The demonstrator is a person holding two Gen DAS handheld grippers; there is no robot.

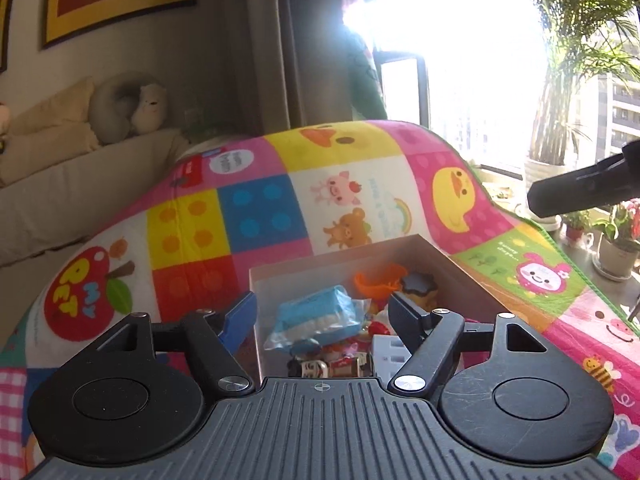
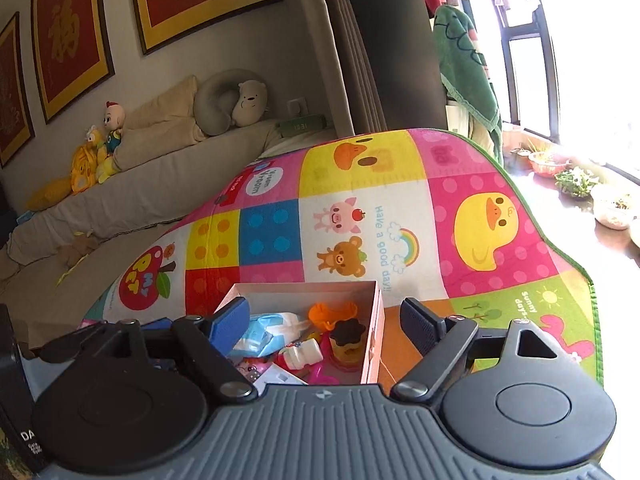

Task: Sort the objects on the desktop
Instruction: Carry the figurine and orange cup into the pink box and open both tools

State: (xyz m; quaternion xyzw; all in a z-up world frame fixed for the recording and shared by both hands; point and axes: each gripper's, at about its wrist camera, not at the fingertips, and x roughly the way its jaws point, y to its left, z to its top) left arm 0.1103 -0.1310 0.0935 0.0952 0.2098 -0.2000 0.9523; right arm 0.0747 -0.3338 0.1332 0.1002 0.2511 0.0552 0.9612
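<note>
An open pinkish cardboard box (image 1: 340, 249) (image 2: 374, 344) sits on a colourful cartoon play mat (image 1: 188, 236) (image 2: 484, 224). Inside lie a blue-and-white packet (image 1: 316, 314) (image 2: 266, 334), an orange cup-like toy (image 1: 378, 280) (image 2: 332, 314), a brown-topped pudding toy (image 1: 420, 288) (image 2: 348, 340), a small white bottle (image 2: 302, 354) and several other small toys. My left gripper (image 1: 324, 316) hangs open over the box, its jaws clear of the packet below. My right gripper (image 2: 324, 320) is open too, one finger over the box and the other outside its right wall.
A beige sofa (image 2: 160, 184) with cushions and plush toys runs behind the mat on the left. Potted plants (image 1: 616, 236) and bowls (image 2: 612, 212) stand by the bright window on the right. A black bar (image 1: 580, 190) juts in from the right in the left wrist view.
</note>
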